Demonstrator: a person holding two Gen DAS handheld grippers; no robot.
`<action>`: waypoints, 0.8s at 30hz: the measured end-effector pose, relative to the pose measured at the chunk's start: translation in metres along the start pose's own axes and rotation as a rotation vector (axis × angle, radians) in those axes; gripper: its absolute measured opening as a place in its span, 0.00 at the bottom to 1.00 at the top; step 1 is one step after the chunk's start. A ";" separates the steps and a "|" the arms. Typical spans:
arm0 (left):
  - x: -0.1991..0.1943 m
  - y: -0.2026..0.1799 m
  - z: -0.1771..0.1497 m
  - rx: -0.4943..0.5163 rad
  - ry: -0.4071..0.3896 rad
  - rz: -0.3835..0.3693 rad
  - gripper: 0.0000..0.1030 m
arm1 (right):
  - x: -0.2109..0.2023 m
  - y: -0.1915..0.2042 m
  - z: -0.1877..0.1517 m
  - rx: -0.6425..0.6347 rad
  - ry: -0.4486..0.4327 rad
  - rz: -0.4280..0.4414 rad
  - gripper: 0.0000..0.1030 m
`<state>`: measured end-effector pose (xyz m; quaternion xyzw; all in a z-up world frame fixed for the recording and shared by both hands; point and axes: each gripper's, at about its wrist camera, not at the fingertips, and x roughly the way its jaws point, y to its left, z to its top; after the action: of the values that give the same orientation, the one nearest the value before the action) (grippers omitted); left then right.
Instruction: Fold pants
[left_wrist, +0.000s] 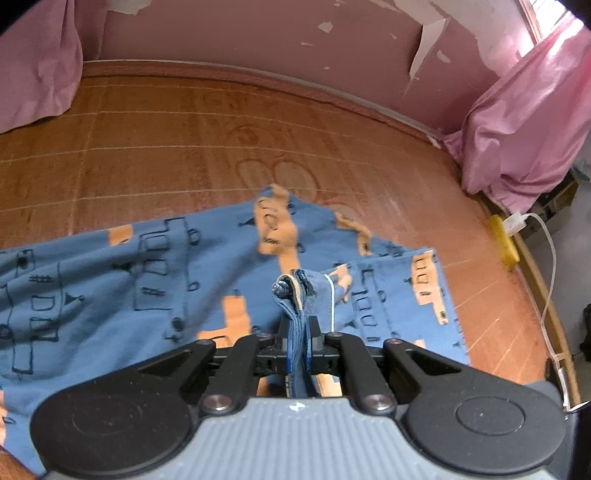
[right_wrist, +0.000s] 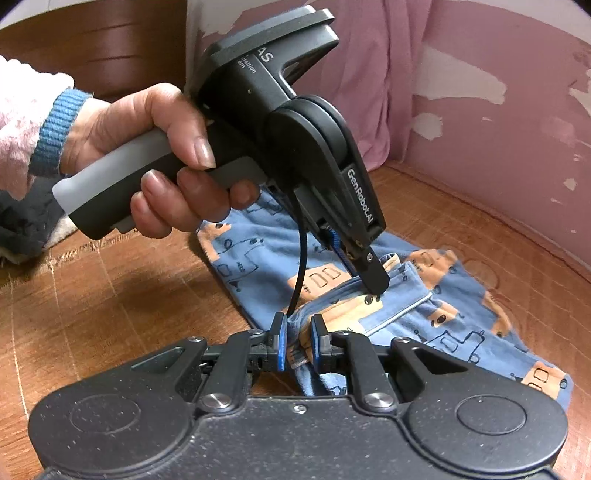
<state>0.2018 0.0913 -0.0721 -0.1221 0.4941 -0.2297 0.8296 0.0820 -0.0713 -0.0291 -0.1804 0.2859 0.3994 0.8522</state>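
Here, left claw clamped tight on a bunched fold of the pants, blue cloth squeezed between the 2 pads and poking up past the tips, a thin white drawstring hanging just beside. Seen from the right wrist view, same left claw pointing steeply down, tips touching the cloth near a seam, held by a hand wrapped round the grey handle, with a fluffy pink sleeve and blue ribbed cuff at the wrist.

Right claw narrowed on another bunch of the same pants, fabric filling the gap between the blue pads, a bit of waistband edge visible low between them. Both claws close together, gripping neighbouring parts of the cloth.

Pants blue with orange blocks and black line drawings, partly folded over, lying across a brown woven mat on what looks like a bed. Layers doubled near the claws, rest spread flat to the left in the left wrist view.

Farther out: pink curtain bunched at the right corner, another pink drape at the left, a pink wall with peeling patches behind. Yellow power strip at the mat's right edge with a white plug and cable trailing down.
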 end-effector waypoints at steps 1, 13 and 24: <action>0.001 0.002 -0.001 0.001 0.003 0.003 0.07 | 0.003 0.000 0.001 -0.004 0.006 0.004 0.14; -0.017 -0.004 -0.005 0.005 -0.051 0.096 0.26 | -0.018 -0.008 -0.010 -0.046 0.001 0.029 0.52; -0.001 -0.082 -0.034 0.162 -0.295 0.156 0.82 | -0.033 -0.110 -0.050 -0.086 0.026 -0.558 0.99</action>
<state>0.1502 0.0219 -0.0527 -0.0488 0.3550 -0.1833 0.9154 0.1337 -0.1853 -0.0382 -0.2933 0.2189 0.1590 0.9169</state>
